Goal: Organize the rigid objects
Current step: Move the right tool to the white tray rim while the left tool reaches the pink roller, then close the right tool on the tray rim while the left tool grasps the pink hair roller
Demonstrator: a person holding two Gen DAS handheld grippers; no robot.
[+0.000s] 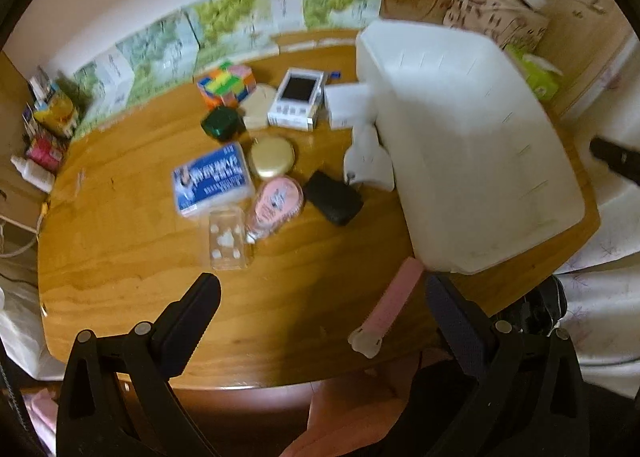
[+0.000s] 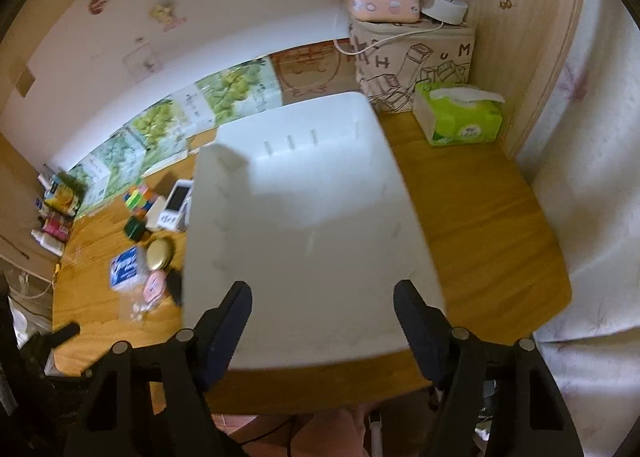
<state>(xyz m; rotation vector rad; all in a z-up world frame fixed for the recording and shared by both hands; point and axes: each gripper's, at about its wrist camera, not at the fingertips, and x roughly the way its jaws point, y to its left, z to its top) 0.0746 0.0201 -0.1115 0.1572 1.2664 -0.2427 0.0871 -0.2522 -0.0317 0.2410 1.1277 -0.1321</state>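
Black jaws of the left gripper (image 1: 320, 313) fill the bottom of the left wrist view, spread wide with nothing clamped between them. Just inside the right-hand jaw lies a pink bar-shaped item (image 1: 390, 307) with a pale cap at its near end; its long axis runs away from the claw and leans slightly to the right, roughly in line with the fingers, but whether a pad touches it cannot be told. Farther ahead, past the fingertips, a cluster of small rigid objects sits on the wooden table (image 1: 120, 257): a clear case (image 1: 229, 237) nearest, then a pink oval case (image 1: 276, 203), a black pouch (image 1: 334, 197), a gold round tin (image 1: 272, 155), a blue packet (image 1: 212, 181), and a coloured cube (image 1: 226, 83) at the far end. Ahead and to the right stands the white bin (image 1: 472, 153), which looks empty where its inside shows. From the right wrist view, the right gripper (image 2: 322, 317) hangs directly over the near edge of the white bin (image 2: 304, 217), jaws well apart and holding nothing. The object cluster lies to the left of this claw, beyond the bin wall, with the gold round tin (image 2: 160, 253) and blue packet (image 2: 126, 267) visible. Judged from both views, the left hand is nearer the objects, and the pink bar is the closest candidate for pickup.
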